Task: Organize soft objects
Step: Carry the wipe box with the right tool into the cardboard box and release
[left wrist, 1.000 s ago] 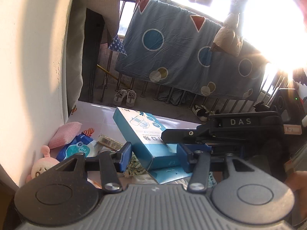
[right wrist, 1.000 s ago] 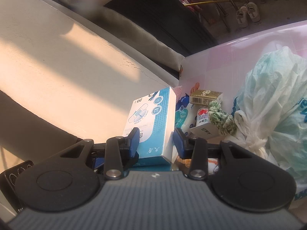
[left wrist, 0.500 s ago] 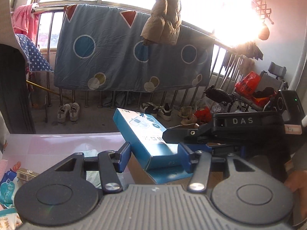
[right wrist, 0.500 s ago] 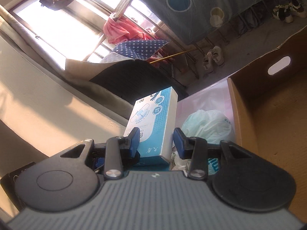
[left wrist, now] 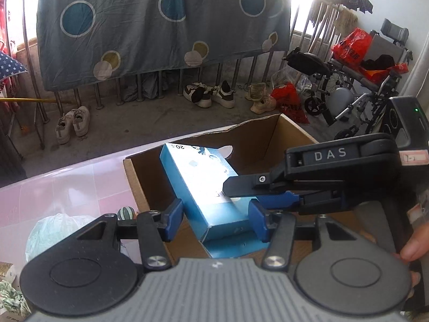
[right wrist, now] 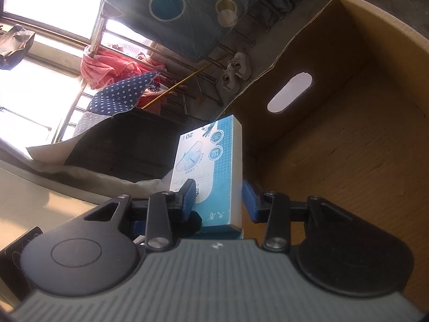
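Blue box (left wrist: 199,185) held up over the open cardboard carton (left wrist: 270,134), which serves as landmark. The box sits tilted, its far end pointing toward the carton's back wall, its near end low between the grippers.

Right gripper (left wrist: 252,187) reaches in from the carton's right side, its black upper finger lying across the box's top face and a blue pad underneath: pinching the box. In the right wrist view the same gripper (right wrist: 217,201) shows a blue pad on each side of the box (right wrist: 211,171); the left pad overlaps the printed face, the right pad sits just off the white edge.

Left gripper (left wrist: 215,222) brackets the box's near end from the carton's front. Its left pad touches the box's side. Its right pad stands a little apart from the box, so the tongs are spread, not clamping.

Carton interior (right wrist: 348,161) is bare brown cardboard with an oval handle hole (right wrist: 290,92) in one wall.

Left of the carton, on the pink surface (left wrist: 67,187): a small striped ball (left wrist: 126,212) just beside the carton's front corner, a pale green plastic bag (left wrist: 53,230) farther left.

Person's fingers (left wrist: 413,244) on the right gripper's handle.
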A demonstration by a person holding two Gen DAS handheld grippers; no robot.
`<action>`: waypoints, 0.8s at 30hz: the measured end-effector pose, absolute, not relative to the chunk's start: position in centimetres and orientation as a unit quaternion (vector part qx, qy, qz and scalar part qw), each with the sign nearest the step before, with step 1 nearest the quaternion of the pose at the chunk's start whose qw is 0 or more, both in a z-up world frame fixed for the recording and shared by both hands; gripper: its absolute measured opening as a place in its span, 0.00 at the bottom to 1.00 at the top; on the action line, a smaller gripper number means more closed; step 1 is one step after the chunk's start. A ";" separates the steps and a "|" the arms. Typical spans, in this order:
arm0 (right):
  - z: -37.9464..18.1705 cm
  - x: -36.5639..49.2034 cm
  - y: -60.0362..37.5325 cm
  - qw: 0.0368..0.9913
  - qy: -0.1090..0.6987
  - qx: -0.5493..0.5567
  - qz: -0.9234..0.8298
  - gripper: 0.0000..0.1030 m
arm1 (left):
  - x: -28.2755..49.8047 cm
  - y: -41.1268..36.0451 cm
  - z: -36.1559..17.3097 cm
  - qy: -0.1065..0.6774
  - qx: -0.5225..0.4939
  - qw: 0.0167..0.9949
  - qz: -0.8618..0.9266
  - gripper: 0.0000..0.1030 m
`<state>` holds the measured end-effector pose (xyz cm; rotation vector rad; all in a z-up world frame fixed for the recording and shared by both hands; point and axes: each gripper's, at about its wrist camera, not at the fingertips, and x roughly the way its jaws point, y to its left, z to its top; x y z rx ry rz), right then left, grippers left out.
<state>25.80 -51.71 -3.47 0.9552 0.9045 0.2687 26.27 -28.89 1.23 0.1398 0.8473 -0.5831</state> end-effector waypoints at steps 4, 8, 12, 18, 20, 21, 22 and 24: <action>-7.7 28.4 -51.9 0.762 0.447 0.458 0.099 0.38 | 27.3 -28.9 0.0 0.419 0.075 0.867 -0.259 0.60; -10.0 29.0 -52.2 0.750 0.467 0.462 0.074 0.38 | 28.2 -27.0 0.1 0.433 0.041 0.863 -0.256 0.60; -10.3 28.5 -52.3 0.748 0.487 0.448 0.048 0.38 | 28.5 -25.0 1.1 0.436 0.010 0.864 -0.251 0.61; -8.7 29.6 -51.1 0.758 0.536 0.371 0.028 0.38 | 27.9 -20.7 3.1 0.433 -0.042 0.867 -0.242 0.69; -8.3 30.4 -50.5 0.763 0.540 0.353 0.027 0.38 | 27.4 -18.9 3.4 0.427 -0.049 0.872 -0.233 0.74; -8.4 30.7 -50.3 0.763 0.539 0.354 0.027 0.38 | 27.1 -17.8 3.4 0.426 -0.054 0.875 -0.225 0.75; -8.7 31.1 -50.0 0.761 0.539 0.359 0.027 0.38 | 26.9 -16.9 3.4 0.427 -0.058 0.876 -0.218 0.76; -9.8 31.8 -49.2 0.756 0.543 0.364 0.027 0.38 | 26.4 -14.8 3.1 0.435 -0.062 0.875 -0.201 0.76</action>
